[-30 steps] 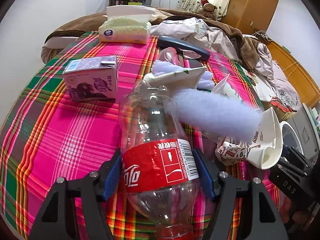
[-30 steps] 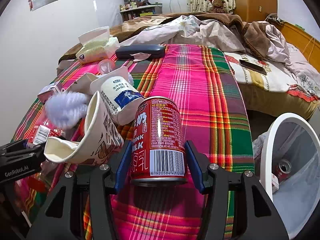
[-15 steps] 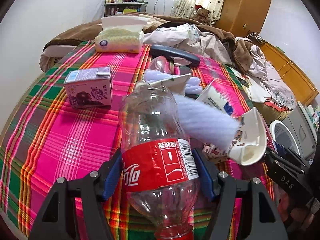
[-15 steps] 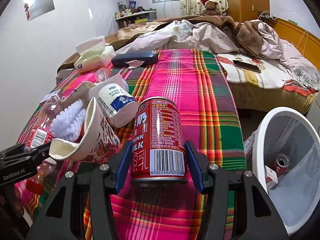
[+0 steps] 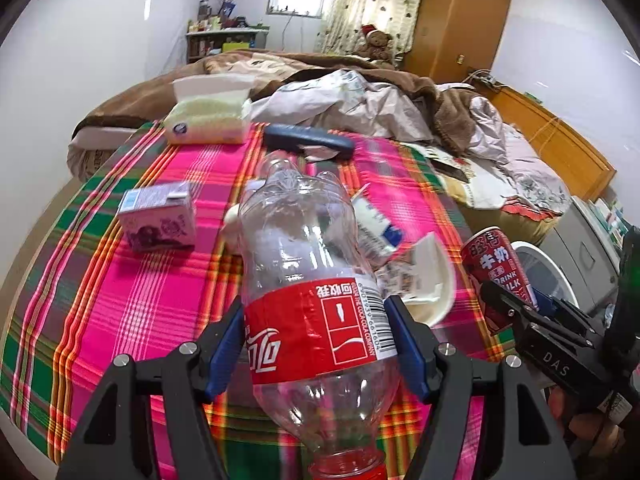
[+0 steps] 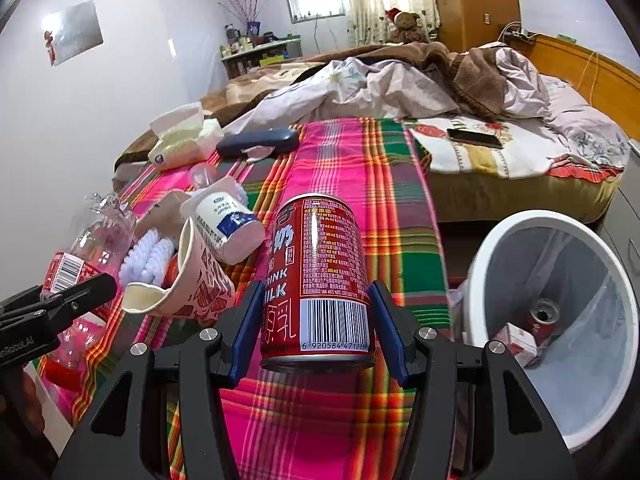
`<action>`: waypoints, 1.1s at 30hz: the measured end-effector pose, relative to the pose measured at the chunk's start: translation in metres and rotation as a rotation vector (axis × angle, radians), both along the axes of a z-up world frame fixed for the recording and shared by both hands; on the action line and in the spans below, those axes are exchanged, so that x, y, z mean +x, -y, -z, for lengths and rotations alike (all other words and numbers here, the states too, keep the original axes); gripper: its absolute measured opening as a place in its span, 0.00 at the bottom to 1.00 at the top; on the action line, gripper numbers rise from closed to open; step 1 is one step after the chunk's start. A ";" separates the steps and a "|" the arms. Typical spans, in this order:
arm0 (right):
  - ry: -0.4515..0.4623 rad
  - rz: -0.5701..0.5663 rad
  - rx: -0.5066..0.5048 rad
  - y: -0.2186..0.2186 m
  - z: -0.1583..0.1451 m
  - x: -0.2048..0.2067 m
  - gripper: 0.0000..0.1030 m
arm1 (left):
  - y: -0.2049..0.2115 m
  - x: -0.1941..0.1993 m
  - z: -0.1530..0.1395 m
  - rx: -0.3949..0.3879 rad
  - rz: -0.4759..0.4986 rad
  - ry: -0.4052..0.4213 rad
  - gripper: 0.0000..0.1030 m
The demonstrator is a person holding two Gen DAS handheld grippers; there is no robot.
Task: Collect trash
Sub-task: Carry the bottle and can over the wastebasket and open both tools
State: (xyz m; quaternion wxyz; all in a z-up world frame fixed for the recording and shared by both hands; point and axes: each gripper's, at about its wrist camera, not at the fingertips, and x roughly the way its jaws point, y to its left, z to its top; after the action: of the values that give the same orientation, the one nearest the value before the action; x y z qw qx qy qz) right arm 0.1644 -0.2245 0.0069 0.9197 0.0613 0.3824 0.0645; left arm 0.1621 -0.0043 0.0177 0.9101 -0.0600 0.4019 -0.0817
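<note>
A purple carton (image 5: 159, 222) is sitting at the left on the plaid cloth (image 5: 120, 300), with a tissue pack (image 5: 208, 120) behind it. Rightward, a paper cup (image 6: 188, 280) and a white tub (image 6: 228, 220) are lying tipped over between the two tools. The left gripper (image 5: 316, 340) is reaching forward above the cloth, clamping a clear cola bottle (image 5: 312, 280) at its red label, red cap toward the camera, long axis running away. The right gripper (image 6: 316, 320) is squeezing a red milk can (image 6: 320, 272), upright, beside the white bin (image 6: 500, 240).
</note>
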 end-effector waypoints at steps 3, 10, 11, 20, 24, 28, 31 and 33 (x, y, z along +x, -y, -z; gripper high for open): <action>0.016 0.021 0.003 0.009 -0.006 -0.006 0.53 | 0.011 -0.003 -0.008 -0.002 0.031 0.019 0.68; 0.048 0.084 0.007 0.033 -0.018 -0.017 0.53 | 0.045 -0.007 -0.019 -0.005 0.110 0.042 0.68; 0.052 0.095 0.007 0.037 -0.019 -0.019 0.53 | 0.051 -0.008 -0.021 -0.005 0.124 0.046 0.68; 0.064 0.201 0.002 0.080 -0.023 -0.034 0.53 | 0.108 -0.009 -0.029 0.002 0.244 0.061 0.68; 0.063 0.251 -0.003 0.103 -0.022 -0.041 0.53 | 0.136 -0.006 -0.028 0.002 0.302 0.053 0.68; 0.054 0.304 -0.006 0.127 -0.021 -0.048 0.53 | 0.168 -0.007 -0.028 0.005 0.369 0.052 0.68; 0.045 0.340 -0.011 0.144 -0.018 -0.050 0.53 | 0.193 -0.004 -0.027 -0.007 0.418 0.038 0.68; 0.032 0.358 -0.016 0.151 -0.016 -0.051 0.53 | 0.210 -0.003 -0.025 -0.008 0.450 0.029 0.68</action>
State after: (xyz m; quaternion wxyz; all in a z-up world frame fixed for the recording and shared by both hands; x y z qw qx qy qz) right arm 0.1133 -0.3758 0.0229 0.9228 0.1203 0.3514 -0.1025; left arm 0.1592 -0.2139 0.0427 0.8743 0.0287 0.3919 -0.2850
